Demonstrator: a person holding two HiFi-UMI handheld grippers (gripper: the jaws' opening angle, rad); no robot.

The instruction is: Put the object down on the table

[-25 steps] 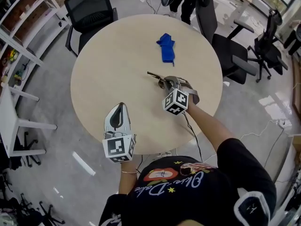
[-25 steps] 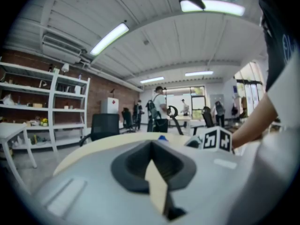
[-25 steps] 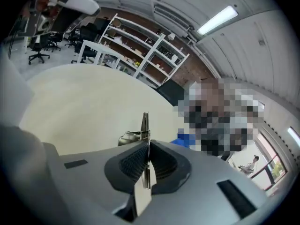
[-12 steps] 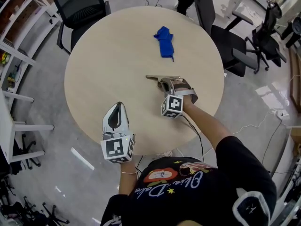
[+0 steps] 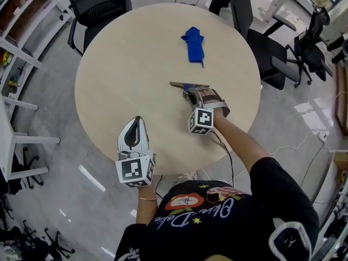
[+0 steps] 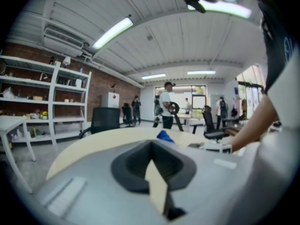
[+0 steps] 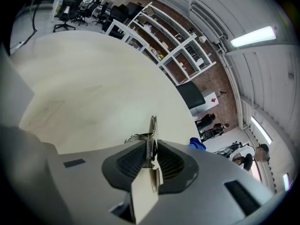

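Observation:
A thin metal tool (image 5: 187, 85) with a small spring rests edge-on against the round wooden table (image 5: 125, 64), right of its centre. My right gripper (image 5: 191, 94) is low over the table with the tool (image 7: 153, 130) between its jaws. These jaws are opening, and the pads stand close on either side of the tool. My left gripper (image 5: 137, 123) hovers at the near table edge, shut and empty, its jaws (image 6: 152, 149) meeting at the tip. A crumpled blue cloth (image 5: 193, 43) lies at the far side of the table.
Black office chairs stand behind the table at the far left (image 5: 95, 4) and to the right (image 5: 266, 53). White shelving (image 5: 22, 48) lines the left side. Cables trail on the grey floor near my right arm.
The right gripper has brought the metal tool down until it lies level on the table, and its jaws have begun to part. The left gripper has stayed put.

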